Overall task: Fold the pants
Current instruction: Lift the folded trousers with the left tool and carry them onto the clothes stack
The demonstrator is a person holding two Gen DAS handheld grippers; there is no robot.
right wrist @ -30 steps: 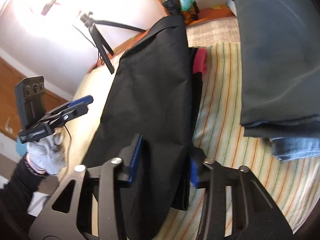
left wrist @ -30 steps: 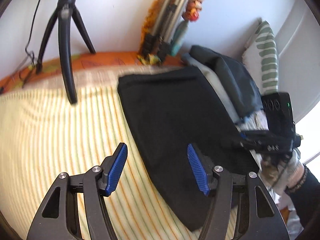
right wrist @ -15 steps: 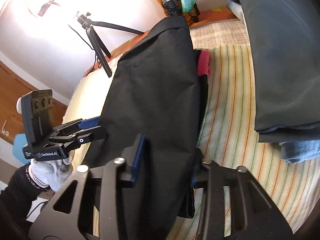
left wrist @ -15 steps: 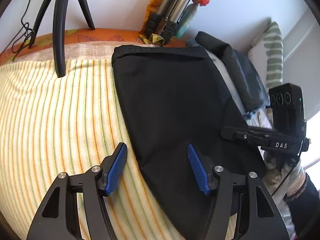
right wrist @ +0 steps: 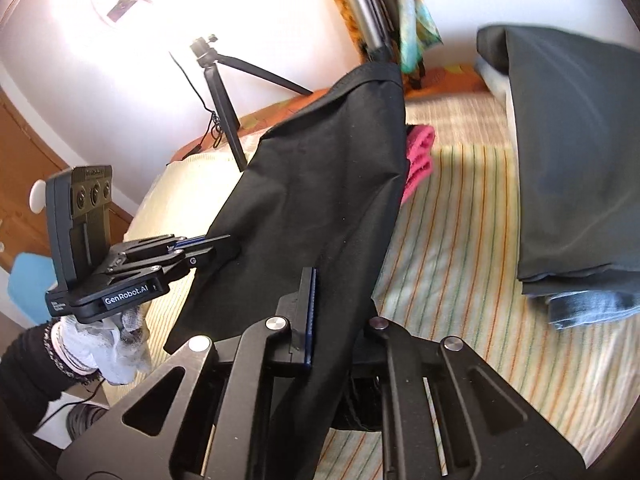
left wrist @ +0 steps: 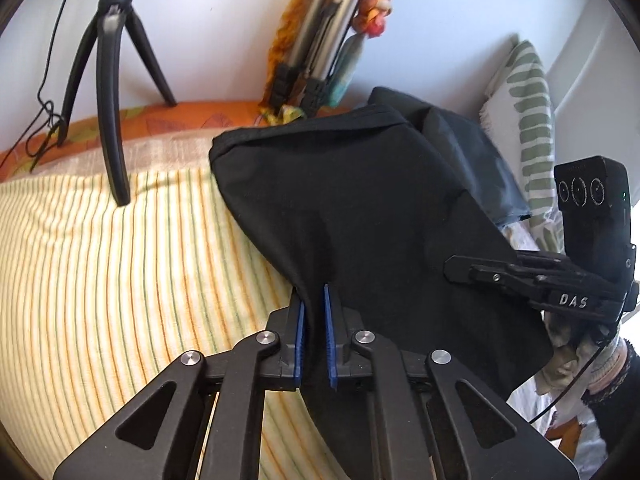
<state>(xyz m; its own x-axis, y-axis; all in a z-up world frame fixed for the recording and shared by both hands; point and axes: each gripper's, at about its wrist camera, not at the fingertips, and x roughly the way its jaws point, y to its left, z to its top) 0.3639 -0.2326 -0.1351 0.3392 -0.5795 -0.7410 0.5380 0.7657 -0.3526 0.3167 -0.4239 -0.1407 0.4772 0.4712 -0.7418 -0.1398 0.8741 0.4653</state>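
- Now your left gripper (left wrist: 314, 334) bites: a second ago its blue pads stood wide astride the near edge of the pants (left wrist: 360, 216); they have since snapped down to a narrow slit with a pinch of black cloth between them.
- Meanwhile your right gripper (right wrist: 334, 320) is closing on the other side of the same hem, the cloth running up between its jaws; only one blue pad (right wrist: 310, 312) shows, the far one hidden behind the fabric.
- Since that earlier look, the pants have come partly off the bed (left wrist: 100, 264): in the right view the near end now hangs from both grippers in a taut sheet, while the far end trails back toward the tripod (left wrist: 112, 92) and the wall.
- Beside them, the grey stack (right wrist: 576, 168) of folded clothes lies untouched, a pink scrap (right wrist: 418, 152) peeking out behind the black panel.
- Judging from this, you have both near corners in hand, so the fold can begin: carry the held edge over toward the far end, keeping both hands level so the layers meet squarely.
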